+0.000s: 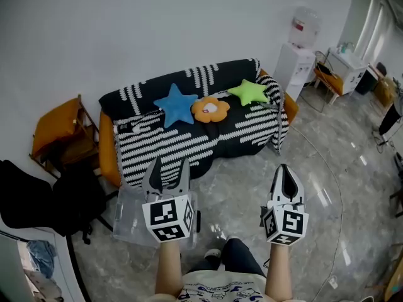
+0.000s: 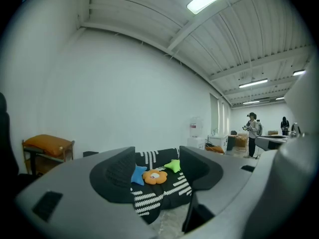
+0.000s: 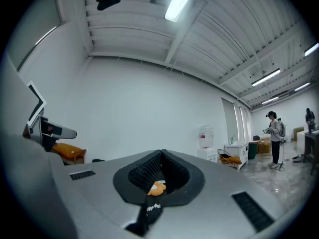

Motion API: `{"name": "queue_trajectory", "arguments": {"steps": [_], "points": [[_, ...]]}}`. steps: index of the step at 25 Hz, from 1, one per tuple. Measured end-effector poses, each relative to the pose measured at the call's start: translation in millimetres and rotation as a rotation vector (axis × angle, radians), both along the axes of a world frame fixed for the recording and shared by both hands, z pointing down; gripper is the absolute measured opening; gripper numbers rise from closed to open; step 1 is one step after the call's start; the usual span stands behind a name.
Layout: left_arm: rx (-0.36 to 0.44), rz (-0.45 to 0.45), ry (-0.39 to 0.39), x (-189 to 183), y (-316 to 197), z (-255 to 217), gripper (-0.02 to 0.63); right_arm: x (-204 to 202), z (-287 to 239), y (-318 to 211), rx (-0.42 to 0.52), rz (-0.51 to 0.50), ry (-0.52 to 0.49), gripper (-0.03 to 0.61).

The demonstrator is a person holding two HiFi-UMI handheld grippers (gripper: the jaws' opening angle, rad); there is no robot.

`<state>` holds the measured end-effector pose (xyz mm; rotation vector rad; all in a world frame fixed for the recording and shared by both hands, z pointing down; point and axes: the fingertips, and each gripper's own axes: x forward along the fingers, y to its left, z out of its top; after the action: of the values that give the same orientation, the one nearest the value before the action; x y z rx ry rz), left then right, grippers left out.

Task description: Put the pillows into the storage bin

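Observation:
Three pillows lie on a sofa [image 1: 189, 146] draped in a black-and-white striped blanket: a blue star [image 1: 177, 104], an orange flower [image 1: 210, 109] and a green star [image 1: 249, 92]. A clear storage bin [image 1: 128, 222] stands on the floor before the sofa's left end. My left gripper [image 1: 167, 168] hangs over the bin's right part, open and empty. In the left gripper view, the blue star [image 2: 138, 174], flower [image 2: 154, 176] and green star [image 2: 173, 166] show far off between its fingers. My right gripper [image 1: 286, 176] is shut and empty, held above the floor right of the bin.
A wooden chair with an orange cushion [image 1: 60, 131] stands left of the sofa, with a black office chair [image 1: 44, 200] nearer me. A water dispenser [image 1: 297, 55] and desks [image 1: 343, 68] are at the right. A person [image 2: 253, 133] stands far off. Glossy grey floor surrounds me.

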<state>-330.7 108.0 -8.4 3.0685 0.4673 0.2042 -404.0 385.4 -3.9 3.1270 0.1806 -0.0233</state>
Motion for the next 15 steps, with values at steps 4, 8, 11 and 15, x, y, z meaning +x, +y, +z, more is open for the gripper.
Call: {"name": "queue_trajectory", "arguments": {"steps": [4, 8, 11, 15], "points": [[0.003, -0.019, -0.028, 23, 2, 14, 0.268, 27, 9, 5, 0.014, -0.021, -0.011, 0.011], [0.011, -0.045, -0.053, 58, 13, 27, 0.268, 69, 17, 20, 0.019, -0.045, -0.016, 0.012], [0.014, -0.070, -0.054, 92, 27, 30, 0.268, 111, 21, 35, 0.018, -0.074, -0.017, 0.011], [0.016, -0.114, -0.049, 148, 54, 29, 0.268, 179, 22, 64, 0.013, -0.122, -0.014, 0.011]]}}
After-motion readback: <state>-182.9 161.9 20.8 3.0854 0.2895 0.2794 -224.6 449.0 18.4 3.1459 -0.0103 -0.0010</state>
